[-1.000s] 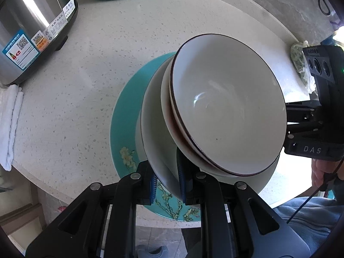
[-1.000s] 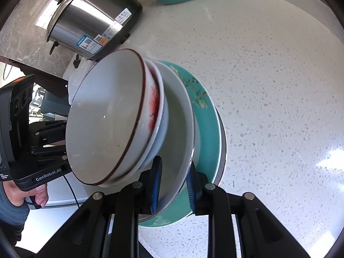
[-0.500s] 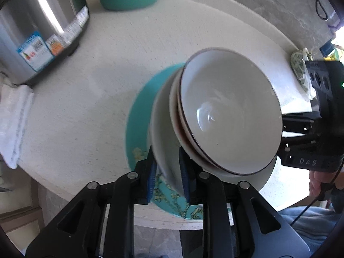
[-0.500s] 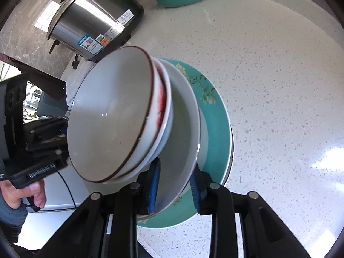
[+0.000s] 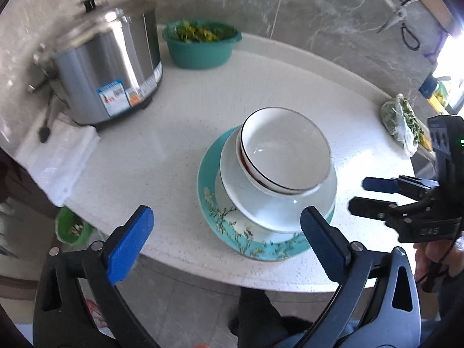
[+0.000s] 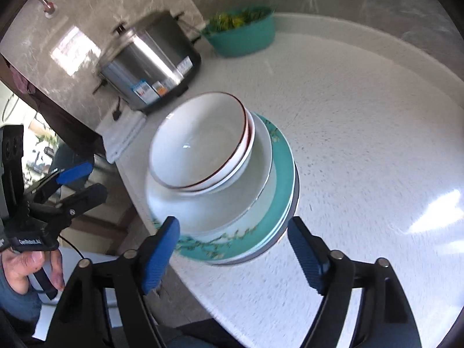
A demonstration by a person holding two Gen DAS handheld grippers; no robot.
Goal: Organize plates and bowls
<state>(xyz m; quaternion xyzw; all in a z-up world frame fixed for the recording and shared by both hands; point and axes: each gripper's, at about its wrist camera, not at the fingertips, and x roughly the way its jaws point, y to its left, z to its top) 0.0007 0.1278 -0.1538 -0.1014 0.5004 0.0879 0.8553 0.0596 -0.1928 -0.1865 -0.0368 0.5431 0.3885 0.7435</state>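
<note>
White counter (image 5: 185,121) w/ teal basin (image 5: 201,47) of greens; bowls (image 5: 285,156) nest on teal plate (image 5: 226,217). My left gripper (image 5: 226,232) & right gripper (image 6: 232,246) opening, both empty.

A teal plate (image 5: 208,185) is showing pale blossom branches; the white bowl (image 5: 285,156) is wearing a dark-brown rim line.

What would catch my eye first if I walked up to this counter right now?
Probably the stack of dishes near the counter's front edge: brown-rimmed white bowls nested in a wider white bowl on a teal flowered plate. Either side of it, the left gripper and right gripper hang with jaws opening, holding nothing. Behind stand a steel cooker and a teal basin of greens.
</note>
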